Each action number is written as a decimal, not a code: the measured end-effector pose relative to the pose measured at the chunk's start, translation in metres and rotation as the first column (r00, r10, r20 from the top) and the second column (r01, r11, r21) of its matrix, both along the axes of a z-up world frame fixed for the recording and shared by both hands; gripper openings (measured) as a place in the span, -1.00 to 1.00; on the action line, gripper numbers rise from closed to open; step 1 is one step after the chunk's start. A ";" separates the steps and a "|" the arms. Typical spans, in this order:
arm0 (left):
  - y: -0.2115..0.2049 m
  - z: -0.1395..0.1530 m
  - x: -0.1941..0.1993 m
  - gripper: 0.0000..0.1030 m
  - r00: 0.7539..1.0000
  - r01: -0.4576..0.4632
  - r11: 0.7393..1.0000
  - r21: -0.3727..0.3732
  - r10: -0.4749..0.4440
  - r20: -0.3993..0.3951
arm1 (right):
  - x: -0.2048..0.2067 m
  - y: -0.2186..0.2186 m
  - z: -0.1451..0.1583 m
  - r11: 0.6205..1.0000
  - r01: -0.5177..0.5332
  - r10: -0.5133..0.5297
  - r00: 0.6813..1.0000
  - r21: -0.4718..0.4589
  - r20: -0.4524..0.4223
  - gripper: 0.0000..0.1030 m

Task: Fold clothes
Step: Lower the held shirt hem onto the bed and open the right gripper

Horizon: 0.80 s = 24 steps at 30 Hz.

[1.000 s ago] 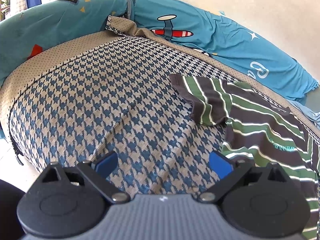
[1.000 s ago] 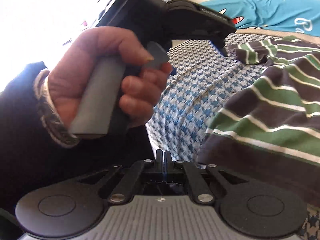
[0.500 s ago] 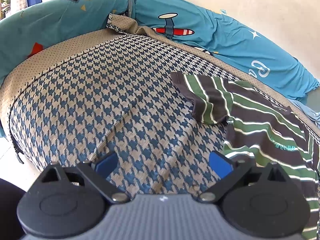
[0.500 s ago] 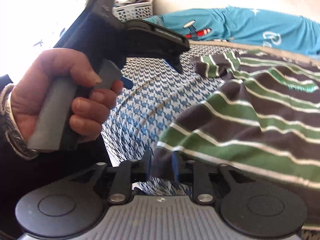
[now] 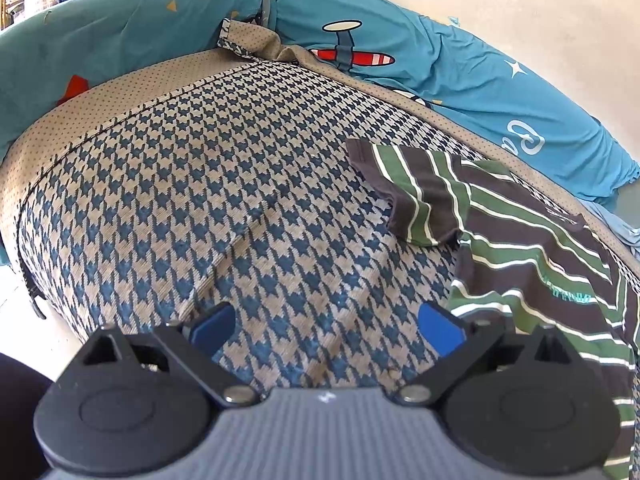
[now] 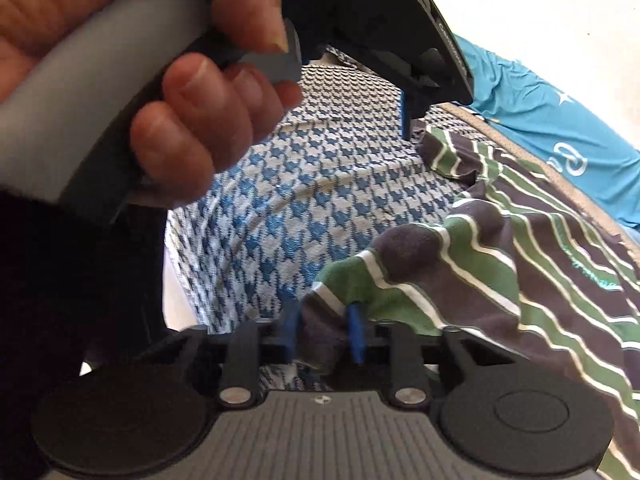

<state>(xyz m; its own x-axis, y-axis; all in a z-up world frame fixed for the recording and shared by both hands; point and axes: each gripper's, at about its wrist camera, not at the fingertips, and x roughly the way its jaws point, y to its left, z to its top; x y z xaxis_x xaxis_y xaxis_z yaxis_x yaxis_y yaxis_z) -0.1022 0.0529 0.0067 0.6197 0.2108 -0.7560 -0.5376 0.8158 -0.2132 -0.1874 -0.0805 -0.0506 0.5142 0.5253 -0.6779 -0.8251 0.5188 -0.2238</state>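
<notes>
Left claw [image 5: 326, 330]: jaws spread wide with nothing between them, hanging over the houndstooth bed cover [image 5: 208, 208], and gripped by the person's hand [image 6: 172, 92] as seen in the right wrist view. Striped shirt [image 5: 532, 256]: brown, green and white, lying rumpled on the right part of the bed, one sleeve spread towards the middle, teal bedding [image 5: 480, 92] behind it. Right claw [image 6: 324, 334]: jaws closing on a bunched fold at the shirt's near edge, cloth between the blue pads [image 6: 355, 330].

A houndstooth-covered bed [image 5: 224, 208] with teal cartoon-print bedding [image 5: 472, 92] meets a pale wall [image 5: 500, 4], seemingly daylit.
</notes>
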 end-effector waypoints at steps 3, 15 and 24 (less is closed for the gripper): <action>-0.002 0.000 0.000 0.90 1.000 0.004 1.000 0.013 -0.004 0.003 | 0.010 -0.003 0.005 0.998 0.037 -0.034 0.998 0.043 -0.052 -0.90; 0.012 0.009 0.026 0.91 1.000 0.016 0.999 0.041 -0.015 -0.009 | 0.028 -0.020 0.032 0.965 0.023 0.058 0.952 0.260 -0.301 -0.90; 0.024 0.010 0.077 0.91 0.992 0.114 0.993 0.013 -0.113 -0.061 | 0.026 -0.044 0.042 0.968 -0.040 0.111 0.954 0.249 -0.279 -0.79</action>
